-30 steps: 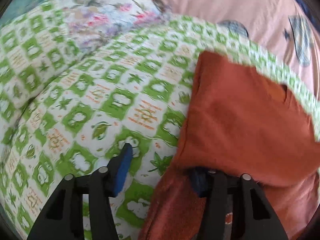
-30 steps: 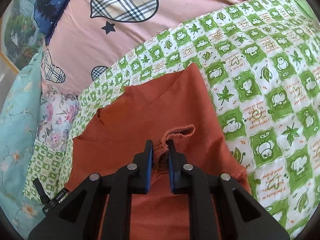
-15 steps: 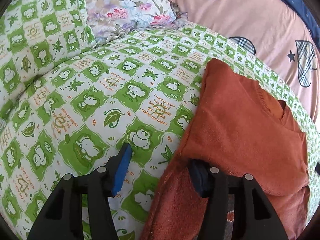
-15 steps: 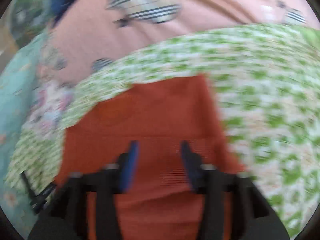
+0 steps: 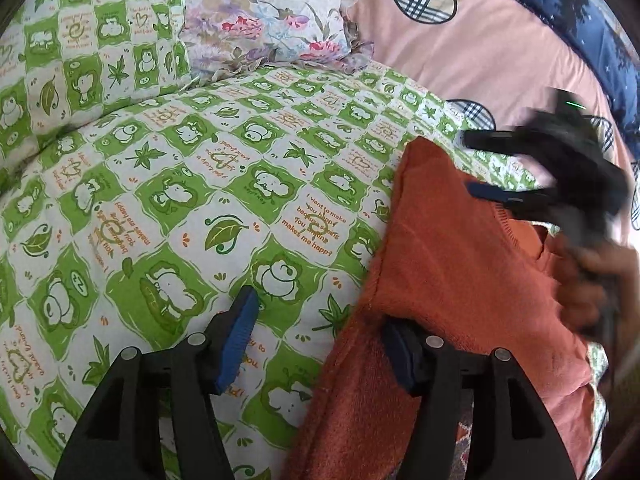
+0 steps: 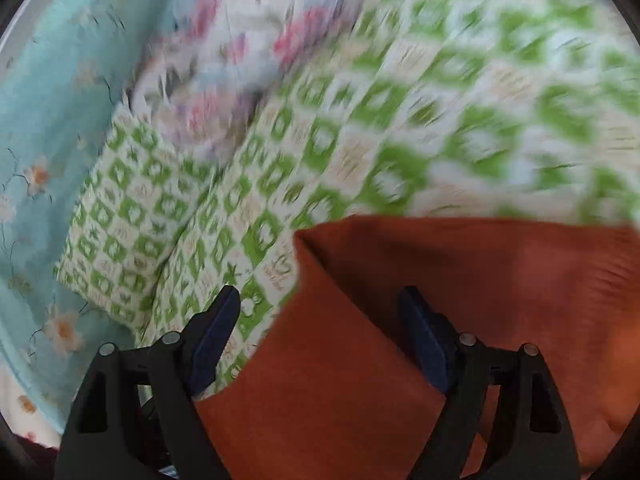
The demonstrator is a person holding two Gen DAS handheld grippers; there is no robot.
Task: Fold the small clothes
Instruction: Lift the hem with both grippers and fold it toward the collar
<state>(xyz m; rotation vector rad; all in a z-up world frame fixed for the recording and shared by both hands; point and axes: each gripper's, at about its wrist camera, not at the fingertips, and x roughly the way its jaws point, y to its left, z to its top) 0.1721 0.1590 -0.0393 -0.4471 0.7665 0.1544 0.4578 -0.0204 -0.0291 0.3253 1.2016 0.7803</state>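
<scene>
An orange knitted sweater (image 5: 460,280) lies folded on the green-and-white quilt (image 5: 200,200). My left gripper (image 5: 320,312) hangs over the sweater's left edge. Its jaws are opening: the left pad is over bare quilt and the right pad sits at the fold's edge, pressing on nothing. My right gripper (image 5: 476,164) shows blurred at the sweater's far corner, open, with a hand (image 5: 588,280) behind it. In the blurred right wrist view, the right gripper (image 6: 320,296) stands open astride a corner of the sweater (image 6: 400,360), apart from the cloth.
A floral pillow (image 5: 272,20) and a green checked pillow (image 5: 80,40) lie at the far side of the quilt. A pink sheet (image 5: 460,48) with plaid hearts and navy fabric (image 5: 580,20) are beyond the sweater. Light blue flowered cloth (image 6: 52,120) fills the left of the right wrist view.
The right gripper let go of the sweater's ribbed edge, opened wide and swung fast to the left, coming into the left wrist view. The left gripper's jaws widened slightly.
</scene>
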